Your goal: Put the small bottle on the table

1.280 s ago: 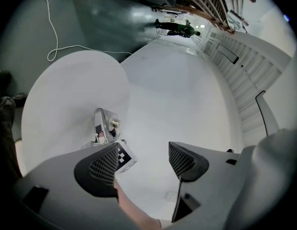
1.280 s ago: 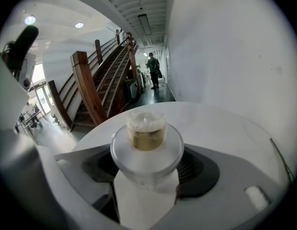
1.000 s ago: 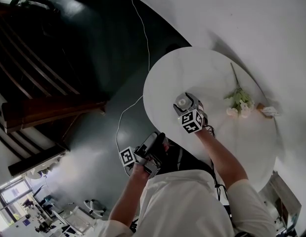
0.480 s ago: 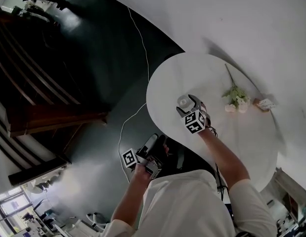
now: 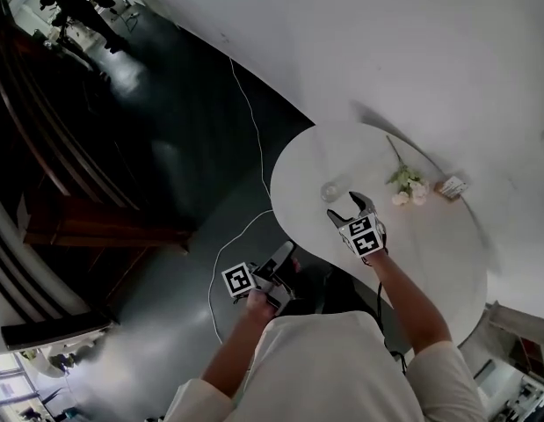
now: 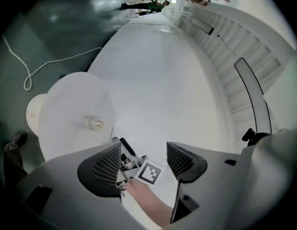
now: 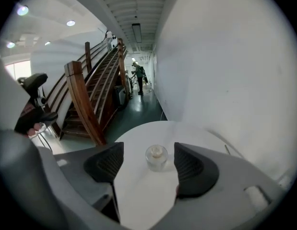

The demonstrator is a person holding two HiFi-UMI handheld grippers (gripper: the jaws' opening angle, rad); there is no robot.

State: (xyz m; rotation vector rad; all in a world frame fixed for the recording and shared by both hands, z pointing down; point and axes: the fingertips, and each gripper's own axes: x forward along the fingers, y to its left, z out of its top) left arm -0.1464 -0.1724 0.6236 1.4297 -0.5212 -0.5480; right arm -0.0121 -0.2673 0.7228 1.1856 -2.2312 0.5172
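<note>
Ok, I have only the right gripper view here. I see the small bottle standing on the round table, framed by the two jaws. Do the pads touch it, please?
Observer: No. In the head view the small bottle stands free just beyond the tips of the right gripper. Its jaws are closing a little, with nothing between them.
Operator: And where is the other gripper?
Observer: The left gripper is off the table, near the person, over the dark floor. Its jaws are also closing, on nothing.
Operator: Is something else on the table?
Observer: Yes, a sprig of pale flowers lies to the right of the bottle, apart from it.
</note>
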